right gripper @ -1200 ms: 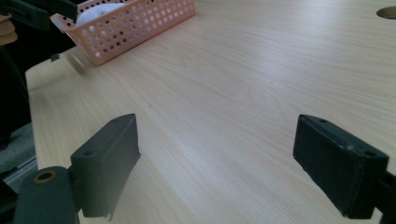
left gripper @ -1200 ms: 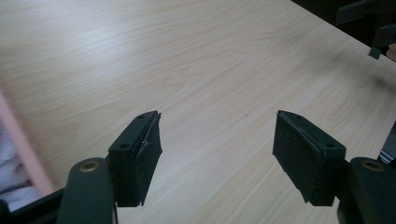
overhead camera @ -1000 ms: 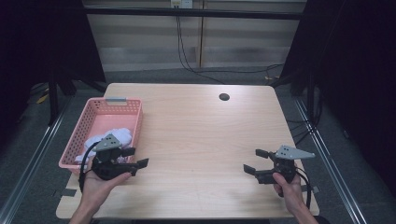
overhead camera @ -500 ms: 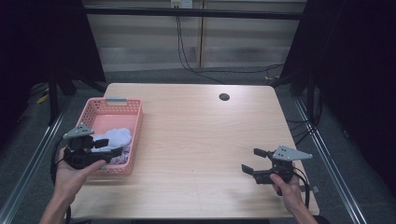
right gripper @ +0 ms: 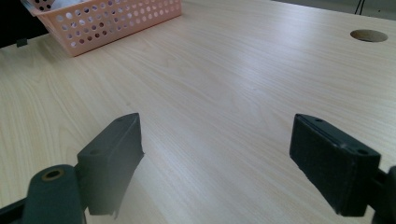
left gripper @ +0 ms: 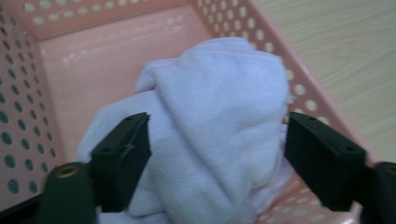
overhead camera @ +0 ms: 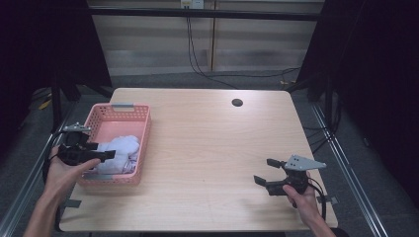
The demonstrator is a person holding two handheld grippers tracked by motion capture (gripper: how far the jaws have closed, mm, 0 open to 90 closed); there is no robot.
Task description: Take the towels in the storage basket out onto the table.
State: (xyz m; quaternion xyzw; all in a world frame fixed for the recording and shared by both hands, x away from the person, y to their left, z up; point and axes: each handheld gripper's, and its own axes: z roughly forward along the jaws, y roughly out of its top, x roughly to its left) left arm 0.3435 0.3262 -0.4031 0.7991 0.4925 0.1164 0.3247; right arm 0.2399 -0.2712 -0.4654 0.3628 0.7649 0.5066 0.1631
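High view: pale wood-grain table [overhead camera: 207,148] with rounded corners and a round cable hole [overhead camera: 237,102] toward its far edge. Using the pink basket [overhead camera: 143,143] as landmark: it sits at the table's left side, rectangular, moulded plastic, walls perforated with rows of round holes, floor smooth and slightly scuffed. Inside it, at the near end, lies a white cloth [overhead camera: 120,150], soft terry-like nap, bunched into rounded folds with a stitched hem along one edge.

Left gripper [overhead camera: 101,155] is held over the basket's near left corner, black jaws pointing across the basket toward the cloth. Left gripper view: the cloth [left gripper: 219,126] fills the gap between the two blocky matte-black jaws, which have just been opening and stand wide; I see clear space between the right pad and the fabric, and the left pad sits at the cloth's edge without visibly pressing it. Cloth rests on the basket floor [left gripper: 107,60], leaning against the perforated wall on the table side.

Right gripper [overhead camera: 264,173] is well apart from the basket, near the table's front right corner, held low by the right hand [overhead camera: 301,195]. Right gripper view: jaws spread wide over bare wood, nothing between them; basket [right gripper: 107,21] visible far off at upper left.
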